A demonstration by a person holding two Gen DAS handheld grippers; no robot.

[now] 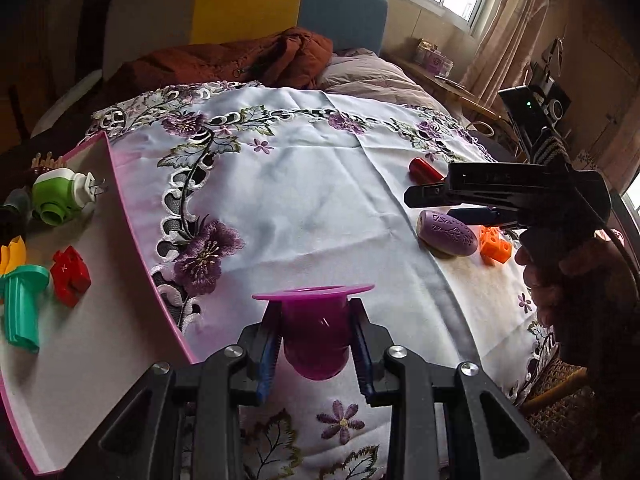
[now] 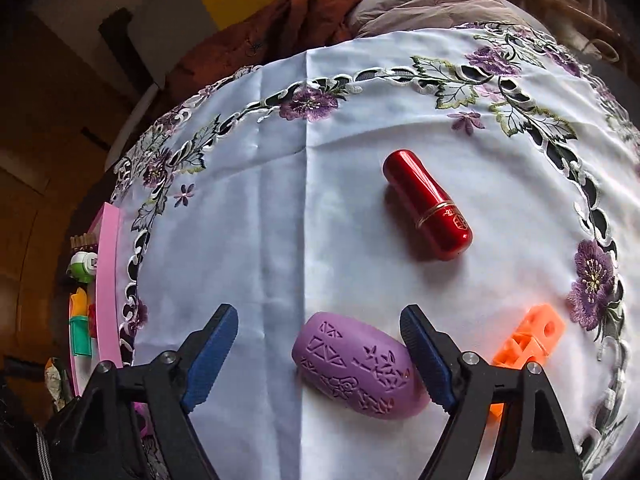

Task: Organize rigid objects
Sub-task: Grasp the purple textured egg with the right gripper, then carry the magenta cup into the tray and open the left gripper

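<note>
The left tool (image 1: pixel 316 340) is pinching a magenta flanged cup (image 1: pixel 314 320) by its body, both blue pads pressing its sides, and is holding it above the embroidered white cloth (image 1: pixel 312 184) covering the desk. To the left, a pink-edged tray (image 1: pixel 100 340) is lying on the cloth, carrying a green plug-in device (image 1: pixel 60 198), a red block (image 1: pixel 71 276), a teal ribbed piece (image 1: pixel 22 312) and a yellow piece (image 1: pixel 14 256).

The right tool (image 2: pixel 320 356) is standing spread, pointing steeply down over a lilac patterned oval object (image 2: pixel 354 368); its right pad is lying just beside the oval's end, its left pad well apart. A red lipstick tube (image 2: pixel 428 204) is lying farther back on the cloth, and an orange block (image 2: pixel 532 336) is sitting to the right of the oval, partly hidden behind the tool.
</note>
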